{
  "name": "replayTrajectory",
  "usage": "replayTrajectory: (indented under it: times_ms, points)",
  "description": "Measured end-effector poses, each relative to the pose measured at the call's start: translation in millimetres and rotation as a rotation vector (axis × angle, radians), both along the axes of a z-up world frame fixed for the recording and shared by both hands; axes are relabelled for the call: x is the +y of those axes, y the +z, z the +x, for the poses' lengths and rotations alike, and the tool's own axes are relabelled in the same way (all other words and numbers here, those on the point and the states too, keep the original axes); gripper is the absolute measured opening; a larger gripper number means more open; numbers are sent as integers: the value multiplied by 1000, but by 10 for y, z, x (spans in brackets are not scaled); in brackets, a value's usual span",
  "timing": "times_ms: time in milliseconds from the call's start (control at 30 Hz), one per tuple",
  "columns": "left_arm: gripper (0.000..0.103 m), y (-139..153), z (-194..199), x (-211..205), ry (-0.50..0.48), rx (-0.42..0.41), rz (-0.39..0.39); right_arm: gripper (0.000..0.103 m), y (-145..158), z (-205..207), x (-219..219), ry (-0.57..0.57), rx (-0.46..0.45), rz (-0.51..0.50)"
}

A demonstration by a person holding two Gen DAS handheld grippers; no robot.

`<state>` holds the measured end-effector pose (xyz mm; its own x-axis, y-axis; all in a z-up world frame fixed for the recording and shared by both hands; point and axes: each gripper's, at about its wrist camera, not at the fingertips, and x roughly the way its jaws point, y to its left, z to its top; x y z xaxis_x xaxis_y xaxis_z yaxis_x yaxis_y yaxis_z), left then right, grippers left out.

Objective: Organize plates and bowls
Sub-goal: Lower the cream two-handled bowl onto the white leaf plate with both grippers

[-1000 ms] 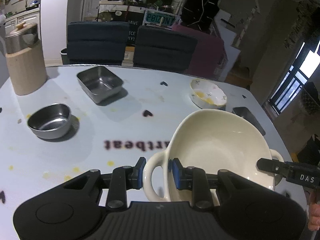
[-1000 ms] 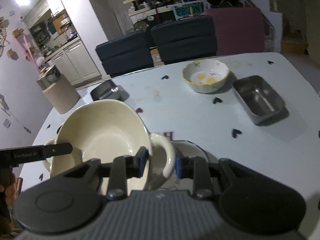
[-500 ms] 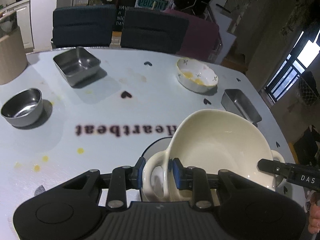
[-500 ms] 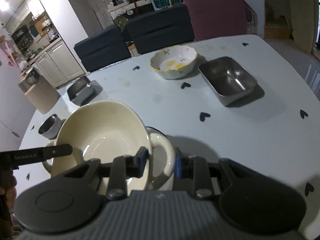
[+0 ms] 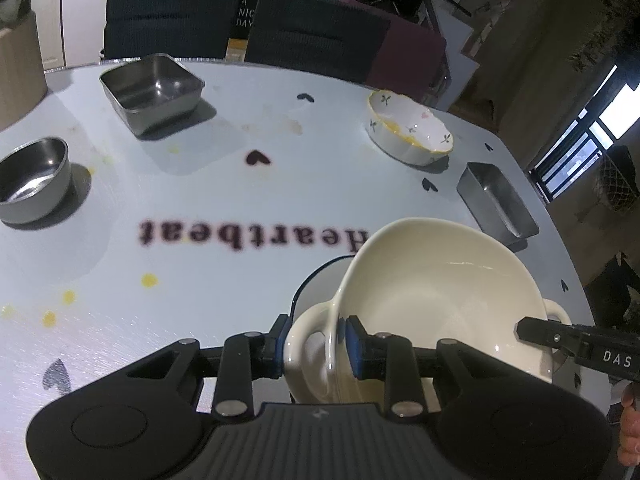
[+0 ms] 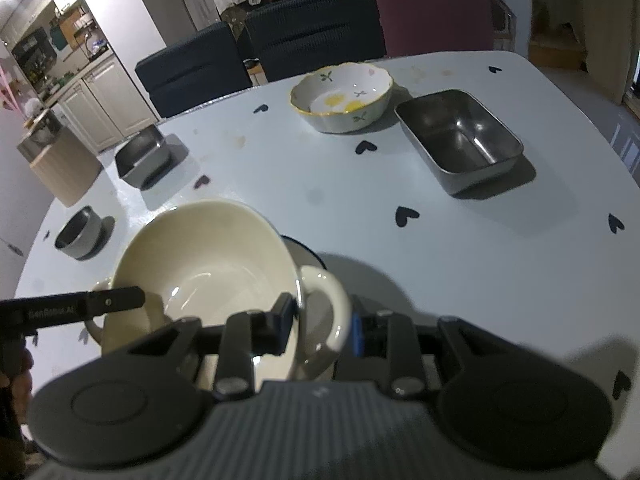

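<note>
Nearest, the left gripper (image 5: 313, 346) pinches one handle of the cream bowl (image 5: 436, 292) and the right gripper (image 6: 322, 326) pinches the other, above a dark-rimmed plate (image 6: 306, 250) near the table's (image 6: 460, 260) front edge. Only the right view shows yellow spots inside the flowered bowl (image 6: 342, 98) toward the far edge.

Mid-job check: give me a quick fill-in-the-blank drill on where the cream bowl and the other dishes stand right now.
1. Each hand-held gripper, left and right, is shut on a ____ of the cream bowl.
2. The number of bare metal containers on the table is ____.
3. The flowered bowl has ____ smears inside.
4. Under the cream bowl shows a plate with a ____ rim.

Missing words: handle; three; yellow; dark
</note>
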<state>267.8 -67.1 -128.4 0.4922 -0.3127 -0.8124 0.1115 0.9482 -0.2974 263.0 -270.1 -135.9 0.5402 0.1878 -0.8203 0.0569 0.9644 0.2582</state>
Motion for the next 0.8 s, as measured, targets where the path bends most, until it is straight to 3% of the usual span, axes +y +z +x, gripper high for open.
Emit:
replayTrajectory:
  times_ms: [133,267,800]
  points:
    - [33,-98,51,-20,-14,16,21,33,-40,29,31,3,17,-20]
    - [33,-202,102,42,4,51,-19,33,-58,54,78,11,27,-52]
    - [34,-285,137,79,-26,75,14,32,-108,156,177,37,60,-76]
